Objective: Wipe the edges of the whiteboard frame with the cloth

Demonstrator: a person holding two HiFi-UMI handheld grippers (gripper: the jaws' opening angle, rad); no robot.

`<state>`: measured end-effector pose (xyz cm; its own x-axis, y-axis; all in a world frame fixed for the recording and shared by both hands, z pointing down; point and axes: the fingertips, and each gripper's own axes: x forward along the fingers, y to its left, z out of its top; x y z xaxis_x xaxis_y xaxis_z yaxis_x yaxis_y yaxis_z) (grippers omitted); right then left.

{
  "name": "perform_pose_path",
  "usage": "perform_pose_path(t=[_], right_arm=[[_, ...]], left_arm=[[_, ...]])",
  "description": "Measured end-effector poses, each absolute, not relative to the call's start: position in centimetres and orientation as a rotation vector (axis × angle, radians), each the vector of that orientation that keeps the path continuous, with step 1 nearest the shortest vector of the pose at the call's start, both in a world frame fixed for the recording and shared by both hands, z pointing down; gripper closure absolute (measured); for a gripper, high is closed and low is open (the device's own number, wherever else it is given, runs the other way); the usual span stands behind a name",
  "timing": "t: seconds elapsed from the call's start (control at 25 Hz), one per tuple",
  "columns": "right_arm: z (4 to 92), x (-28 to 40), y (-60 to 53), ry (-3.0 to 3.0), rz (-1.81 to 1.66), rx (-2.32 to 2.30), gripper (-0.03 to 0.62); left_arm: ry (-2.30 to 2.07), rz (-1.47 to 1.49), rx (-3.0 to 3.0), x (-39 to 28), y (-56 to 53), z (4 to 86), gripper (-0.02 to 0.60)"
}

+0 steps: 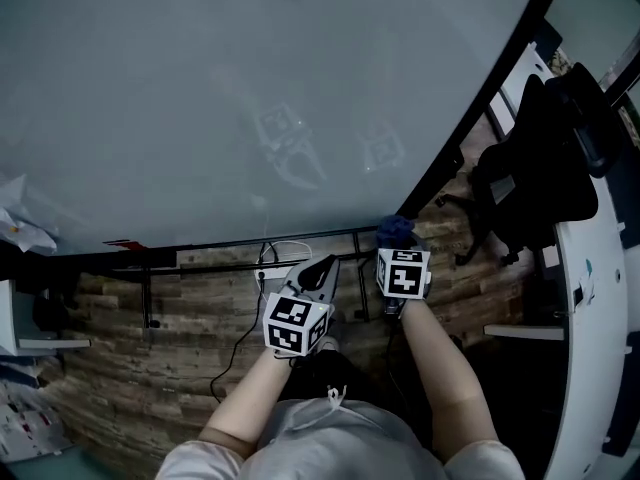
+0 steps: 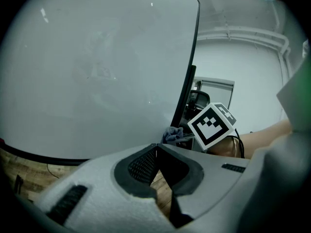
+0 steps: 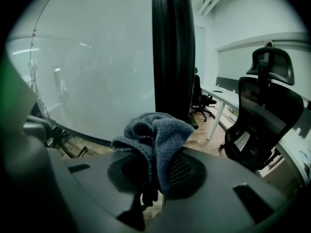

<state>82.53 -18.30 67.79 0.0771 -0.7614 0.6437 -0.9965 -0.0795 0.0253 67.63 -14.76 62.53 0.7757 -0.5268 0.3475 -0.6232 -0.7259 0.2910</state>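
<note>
Right gripper (image 3: pixel 154 176), cloth (image 3: pixel 156 130) at whiteboard frame (image 3: pixel 170 47)

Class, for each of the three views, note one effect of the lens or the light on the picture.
Head view: the whiteboard carries faint ghostly reflections near its middle, and its black frame bows in a curve. Left gripper view: black corners ring the picture, and small glints dot the whiteboard. Right gripper view: the cloth is sharp, and a green tint smears the left edge.

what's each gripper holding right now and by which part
The right gripper pinches the cloth by a bunched fold, and the rest bulges out past its tips. The left gripper is shut and holds nothing.
</note>
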Motion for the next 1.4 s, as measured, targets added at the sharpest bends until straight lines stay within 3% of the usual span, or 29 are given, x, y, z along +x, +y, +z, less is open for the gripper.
perform_pose_path(t=[0.64, 1.08, 1.4], right_arm=[[69.9, 77.9, -18.6, -1.792, 0.725, 1.83, 0.523], [70.2, 70.5, -20.0, -1.767, 0.757, 1.812, 0.523], [69.5, 60.5, -21.3, -1.816, 0.789, 1.736, 0.523]], left_arm=[[-1.06, 0.323, 2.49, 62.0, -15.7, 63.8, 0.561], [-1.213, 0.273, 2.417, 51.5, -16.9, 63.2, 0.561], [-1.272, 0.258, 2.389, 42.4, -17.5, 62.1, 0.561]])
